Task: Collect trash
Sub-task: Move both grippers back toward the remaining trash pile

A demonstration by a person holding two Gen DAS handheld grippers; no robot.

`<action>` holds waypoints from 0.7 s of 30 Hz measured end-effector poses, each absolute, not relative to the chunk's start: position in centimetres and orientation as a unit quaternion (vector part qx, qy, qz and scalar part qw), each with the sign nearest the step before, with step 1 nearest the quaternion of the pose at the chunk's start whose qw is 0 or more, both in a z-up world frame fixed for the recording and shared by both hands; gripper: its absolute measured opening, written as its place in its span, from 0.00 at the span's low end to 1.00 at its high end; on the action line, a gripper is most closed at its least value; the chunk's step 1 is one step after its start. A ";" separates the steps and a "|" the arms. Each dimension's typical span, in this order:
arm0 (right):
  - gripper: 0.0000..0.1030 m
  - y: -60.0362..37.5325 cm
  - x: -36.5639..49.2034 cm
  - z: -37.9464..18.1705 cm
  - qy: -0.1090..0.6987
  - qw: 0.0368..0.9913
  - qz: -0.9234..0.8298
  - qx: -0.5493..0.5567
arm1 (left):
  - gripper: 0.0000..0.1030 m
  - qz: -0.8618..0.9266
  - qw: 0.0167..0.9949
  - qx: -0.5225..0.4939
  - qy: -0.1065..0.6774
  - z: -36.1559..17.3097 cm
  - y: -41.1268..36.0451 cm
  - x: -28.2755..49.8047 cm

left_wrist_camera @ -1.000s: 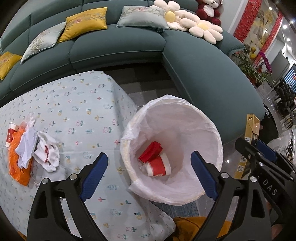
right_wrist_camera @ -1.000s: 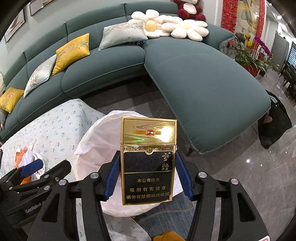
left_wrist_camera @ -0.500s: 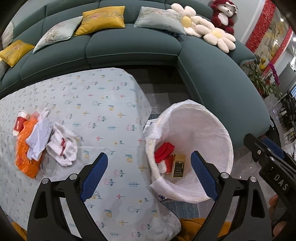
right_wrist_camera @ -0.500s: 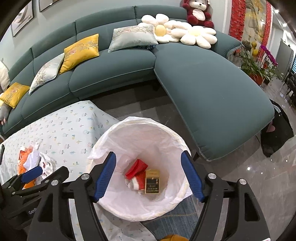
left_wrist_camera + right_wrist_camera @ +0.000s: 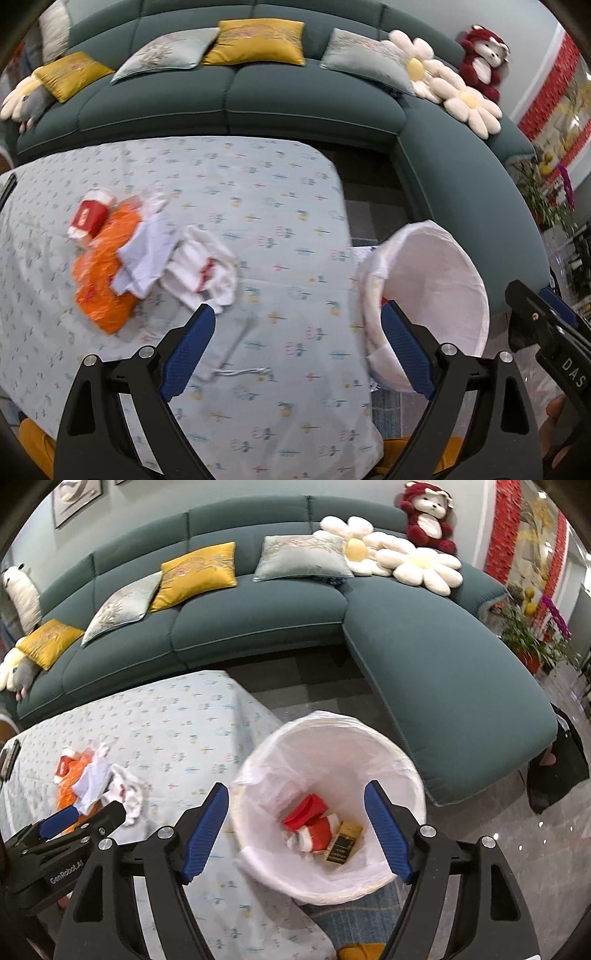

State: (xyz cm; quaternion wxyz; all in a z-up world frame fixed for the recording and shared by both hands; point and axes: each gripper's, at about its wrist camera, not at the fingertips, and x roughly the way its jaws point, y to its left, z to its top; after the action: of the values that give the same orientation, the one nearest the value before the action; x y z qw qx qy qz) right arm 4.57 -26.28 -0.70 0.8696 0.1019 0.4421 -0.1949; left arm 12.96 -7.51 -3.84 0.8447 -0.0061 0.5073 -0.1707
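Note:
A bin with a white liner point(image 5: 325, 746) stands on the floor beside the table's right edge. In it lie a gold-and-black cigarette box point(image 5: 341, 843), a red-and-white paper cup point(image 5: 317, 834) and a red wrapper point(image 5: 304, 806). My right gripper point(image 5: 295, 786) hangs over the bin, its jaws opening with nothing between them. My left gripper point(image 5: 297, 310) is open and empty above the flowered tablecloth point(image 5: 258, 206). To its left sits a trash pile: an orange bag point(image 5: 107, 273), crumpled white paper point(image 5: 203, 273) and a red cup point(image 5: 90, 216). The bin point(image 5: 436, 273) shows at the right.
A curved teal sofa point(image 5: 258, 620) with cushions, flower pillows and a red plush bear wraps around behind the table and bin. A dark bag point(image 5: 557, 771) sits on the glossy floor at the right. A potted plant point(image 5: 528, 642) stands further back.
The cigarette box left my right gripper and dropped into the bin; those jaws spread wider. Both views swung left, so the trash pile is now nearer the left gripper.

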 end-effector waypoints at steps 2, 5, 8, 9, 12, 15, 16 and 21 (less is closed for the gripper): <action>0.71 -25.2 4.9 -0.5 0.443 0.871 -0.189 0.096 | 0.84 -0.163 0.847 -0.012 0.506 -3.7 -6.2 13.0; 0.71 -23.3 5.3 -0.1 0.444 0.874 -0.177 0.091 | 0.84 -0.151 0.850 -0.021 0.504 -3.5 -4.4 13.0; 0.71 -21.6 5.7 0.1 0.446 0.875 -0.167 0.087 | 0.84 -0.139 0.853 -0.027 0.502 -3.3 -2.6 13.0; 0.71 -21.2 5.8 0.1 0.446 0.875 -0.164 0.086 | 0.84 -0.135 0.854 -0.031 0.502 -3.3 -1.8 13.0; 0.71 -19.4 6.1 0.3 0.449 0.877 -0.154 0.078 | 0.84 -0.125 0.856 -0.039 0.501 -3.3 -0.2 13.0; 0.71 -17.8 6.3 0.2 0.451 0.878 -0.146 0.070 | 0.84 -0.114 0.857 -0.049 0.500 -3.2 1.6 13.0; 0.71 -17.4 6.4 0.2 0.452 0.878 -0.144 0.068 | 0.84 -0.112 0.857 -0.051 0.500 -3.2 2.0 13.0; 0.71 -15.3 6.7 0.1 0.457 0.878 -0.133 0.056 | 0.84 -0.098 0.858 -0.061 0.501 -3.2 4.2 13.0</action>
State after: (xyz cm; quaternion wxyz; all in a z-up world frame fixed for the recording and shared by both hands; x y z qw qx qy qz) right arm 6.72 -15.25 0.12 0.8777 0.0564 0.4569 -0.1335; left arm 12.99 4.22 -3.23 0.8579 -0.0613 0.5006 -0.0983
